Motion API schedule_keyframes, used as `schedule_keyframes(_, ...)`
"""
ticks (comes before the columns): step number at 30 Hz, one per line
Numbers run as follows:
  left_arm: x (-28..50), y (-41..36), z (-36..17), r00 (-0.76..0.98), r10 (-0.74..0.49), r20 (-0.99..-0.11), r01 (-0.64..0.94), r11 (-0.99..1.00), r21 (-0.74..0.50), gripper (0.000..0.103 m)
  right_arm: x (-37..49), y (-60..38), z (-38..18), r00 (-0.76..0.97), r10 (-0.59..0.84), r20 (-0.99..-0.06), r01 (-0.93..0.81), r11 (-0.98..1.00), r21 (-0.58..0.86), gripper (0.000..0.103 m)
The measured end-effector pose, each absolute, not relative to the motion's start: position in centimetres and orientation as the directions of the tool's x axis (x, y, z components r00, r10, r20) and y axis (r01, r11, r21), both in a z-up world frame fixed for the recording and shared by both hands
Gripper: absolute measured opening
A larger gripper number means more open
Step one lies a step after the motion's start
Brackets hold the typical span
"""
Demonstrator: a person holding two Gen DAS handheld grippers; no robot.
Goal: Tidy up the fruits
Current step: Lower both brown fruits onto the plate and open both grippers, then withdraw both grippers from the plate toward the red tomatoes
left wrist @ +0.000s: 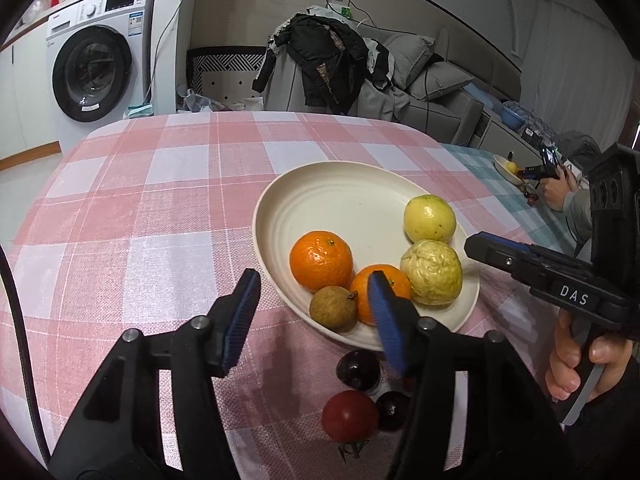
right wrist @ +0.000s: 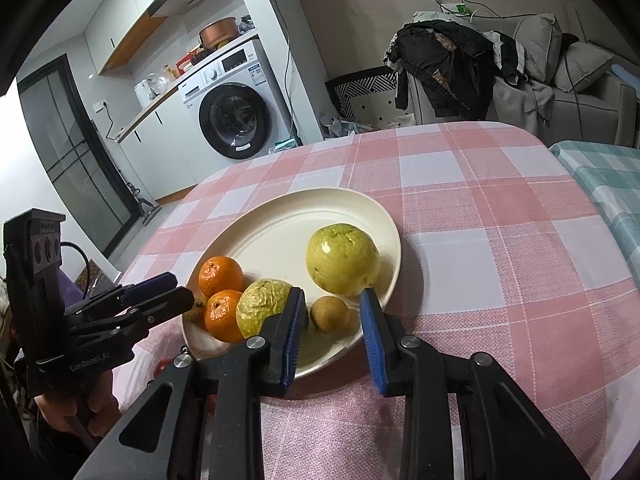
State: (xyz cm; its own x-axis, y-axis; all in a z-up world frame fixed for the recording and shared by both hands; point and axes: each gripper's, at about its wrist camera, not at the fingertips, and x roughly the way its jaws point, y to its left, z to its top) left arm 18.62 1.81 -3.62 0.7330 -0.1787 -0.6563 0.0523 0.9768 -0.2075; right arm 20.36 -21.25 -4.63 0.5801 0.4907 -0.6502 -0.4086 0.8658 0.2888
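A cream plate (left wrist: 340,192) (right wrist: 280,232) on the pink checked tablecloth holds two oranges (left wrist: 321,261) (right wrist: 221,274), a smooth yellow-green guava (left wrist: 429,219) (right wrist: 342,259), a wrinkled yellow fruit (left wrist: 432,272) (right wrist: 262,305) and small brown fruits (left wrist: 333,307) (right wrist: 330,314). A red tomato (left wrist: 350,415) and two dark plums (left wrist: 357,369) lie on the cloth in front of the plate. My left gripper (left wrist: 314,296) is open and empty over the plate's near rim. My right gripper (right wrist: 331,312) is open, its fingers either side of a brown fruit on the plate.
A washing machine (left wrist: 96,68) stands beyond the table's far left. A chair draped with dark clothes (left wrist: 320,60) and a grey sofa (left wrist: 440,92) are behind the table. A second table with a teal checked cloth (right wrist: 608,184) adjoins on the right, where another person works.
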Motion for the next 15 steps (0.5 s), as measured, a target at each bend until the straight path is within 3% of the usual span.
schedule_keyframes(4,18.3,2.0,-3.4,0.735,-0.16,-0.658,0.031,0.979,-0.203,0.075,20.4,-21.4,-4.5,0.583,0.492,-0.647,-0.407,0.865,0.292,0.039)
schedule_keyframes(8,17.7,2.1,-3.0,0.748,-0.161,-0.643,0.035,0.978,-0.204,0.084,20.0,-21.3,-4.3,0.584,0.507,-0.634,-0.426,0.856,0.292,0.05)
schedule_keyframes(12,17.0,2.0,-2.7,0.758,-0.157,-0.633,0.039,0.98,-0.195,0.084,19.6,-20.9,-4.3,0.584,0.503,-0.638,-0.442,0.855,0.27,0.052)
schedule_keyframes(15,16.8,1.8,-2.8,0.757,-0.156,-0.634,0.038,0.98,-0.196,0.092,19.1,-20.5,-4.2,0.575,0.52,-0.632,-0.465,0.843,0.27,0.071)
